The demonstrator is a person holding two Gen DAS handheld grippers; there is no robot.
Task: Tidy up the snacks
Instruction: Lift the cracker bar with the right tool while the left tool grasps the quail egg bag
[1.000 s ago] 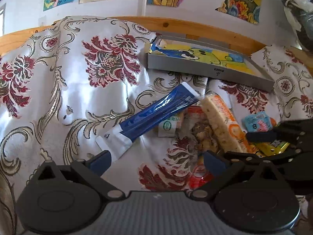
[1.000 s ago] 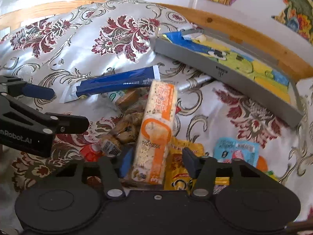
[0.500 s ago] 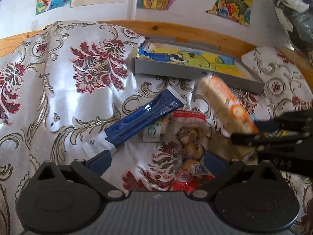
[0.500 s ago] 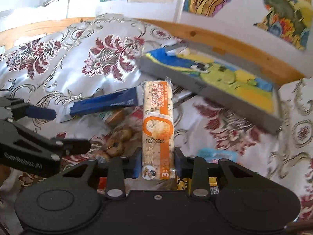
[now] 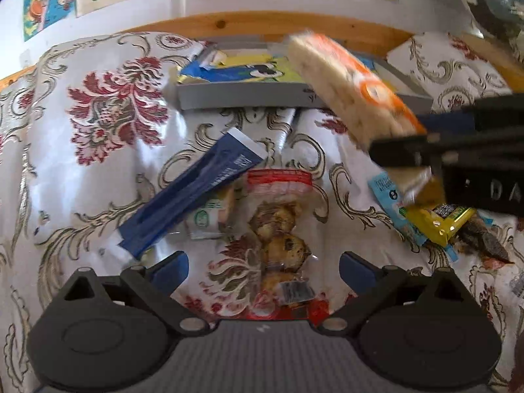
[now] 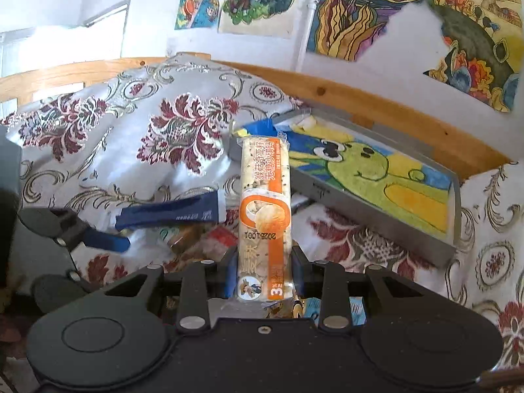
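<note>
Fingers of our right gripper (image 6: 263, 273) clamp the orange cracker pack (image 6: 264, 209) by its base — lifted toward the grey tray (image 6: 376, 193) — while our left gripper (image 5: 263, 263) gapes empty.

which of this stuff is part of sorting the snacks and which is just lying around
Job:
- orange-and-white wrapped snack bar, in right gripper
- long dark blue packet
- clear bag of brown snacks
- yellow foil packet
- grey shallow tray

Lying about:
- floral cloth
- wall drawings
</note>
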